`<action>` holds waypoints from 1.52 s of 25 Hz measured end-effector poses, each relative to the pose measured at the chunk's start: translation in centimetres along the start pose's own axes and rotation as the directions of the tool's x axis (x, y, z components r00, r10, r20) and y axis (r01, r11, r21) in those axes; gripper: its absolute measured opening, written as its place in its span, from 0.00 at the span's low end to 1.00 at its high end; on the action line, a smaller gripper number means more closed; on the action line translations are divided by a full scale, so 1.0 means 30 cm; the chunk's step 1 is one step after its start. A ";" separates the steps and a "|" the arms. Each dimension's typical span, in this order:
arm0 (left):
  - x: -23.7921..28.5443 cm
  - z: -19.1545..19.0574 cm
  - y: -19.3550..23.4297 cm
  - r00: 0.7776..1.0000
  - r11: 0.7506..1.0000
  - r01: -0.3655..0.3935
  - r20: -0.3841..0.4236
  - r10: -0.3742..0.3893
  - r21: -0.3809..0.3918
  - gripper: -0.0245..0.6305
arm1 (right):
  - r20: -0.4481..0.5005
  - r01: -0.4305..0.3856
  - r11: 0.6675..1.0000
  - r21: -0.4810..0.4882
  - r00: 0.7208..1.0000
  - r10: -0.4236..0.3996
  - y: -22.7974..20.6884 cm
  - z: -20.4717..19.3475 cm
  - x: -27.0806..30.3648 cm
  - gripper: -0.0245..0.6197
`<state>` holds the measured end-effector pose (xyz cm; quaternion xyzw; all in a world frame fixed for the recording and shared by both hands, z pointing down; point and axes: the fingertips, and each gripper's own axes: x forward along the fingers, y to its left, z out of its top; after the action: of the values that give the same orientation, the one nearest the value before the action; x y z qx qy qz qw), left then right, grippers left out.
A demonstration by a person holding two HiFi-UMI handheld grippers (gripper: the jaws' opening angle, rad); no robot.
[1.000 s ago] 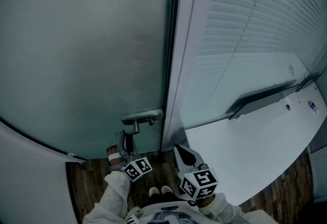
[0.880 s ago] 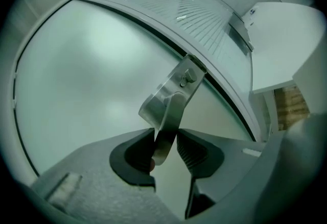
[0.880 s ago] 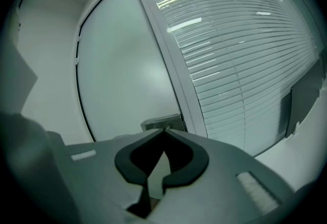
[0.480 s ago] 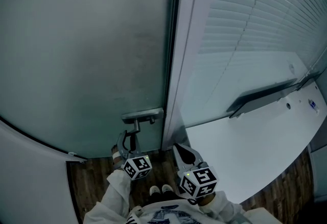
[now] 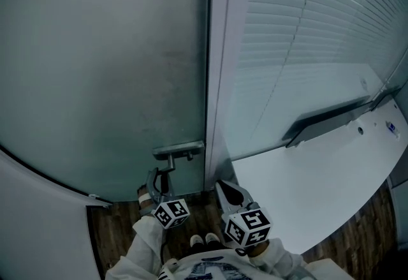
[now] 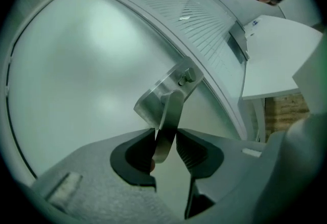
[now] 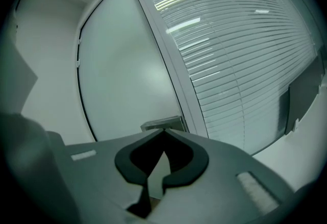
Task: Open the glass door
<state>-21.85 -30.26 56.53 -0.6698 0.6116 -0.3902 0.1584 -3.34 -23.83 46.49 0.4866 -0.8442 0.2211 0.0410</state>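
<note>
The frosted glass door (image 5: 102, 68) fills the left of the head view, with a metal handle plate (image 5: 178, 148) near its right edge. A lever (image 5: 166, 170) hangs from the plate. My left gripper (image 5: 158, 178) is shut on that lever. In the left gripper view the lever (image 6: 168, 121) runs down between the dark pads of the left gripper (image 6: 166, 146). My right gripper (image 5: 224, 188) hovers to the right of the handle, in front of the door frame, touching nothing. The right gripper view shows the right gripper (image 7: 163, 133) shut and empty, with the handle plate (image 7: 162, 123) beyond it.
A pale door frame (image 5: 220, 81) stands right of the door. Beyond it is a glass wall with slatted blinds (image 5: 306, 30) and a white panel (image 5: 306, 189) low down. A curved white wall (image 5: 38, 221) is at the left, above dark wooden floor (image 5: 118, 228).
The dark gap between the door's edge and the frame has narrowed. My left gripper has rolled a little on the lever. The right gripper has stayed put.
</note>
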 end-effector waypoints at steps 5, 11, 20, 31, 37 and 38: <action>-0.007 0.018 0.022 0.999 0.985 -0.050 0.000 0.051 0.167 0.23 | -0.008 -0.007 1.000 0.010 1.000 0.007 -0.002 0.011 0.014 0.04; -0.034 0.040 0.040 0.996 0.961 -0.071 -0.026 0.081 0.267 0.24 | -0.006 -0.031 0.999 0.009 0.999 0.031 0.001 0.015 0.001 0.04; -0.062 0.058 0.064 0.992 0.923 -0.059 -0.078 0.095 0.380 0.24 | 0.008 -0.037 0.999 0.021 0.999 0.036 -0.034 0.043 -0.037 0.04; -0.075 0.050 0.062 0.991 0.882 -0.043 -0.092 0.098 0.469 0.22 | 0.009 -0.036 0.999 0.029 0.999 0.035 -0.062 0.020 -0.047 0.04; -0.091 0.041 0.070 0.988 0.891 -0.038 -0.118 0.102 0.452 0.21 | 0.006 -0.050 0.998 0.029 0.999 0.050 -0.064 0.022 -0.048 0.04; -0.091 0.038 0.068 0.987 0.893 -0.037 -0.123 0.103 0.449 0.21 | 0.006 -0.053 0.998 0.028 0.999 0.053 -0.066 0.019 -0.046 0.04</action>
<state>-22.31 -28.39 53.51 -0.5635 0.5396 -0.5608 0.2770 -0.87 -23.81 46.23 0.4651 -0.8537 0.2328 0.0262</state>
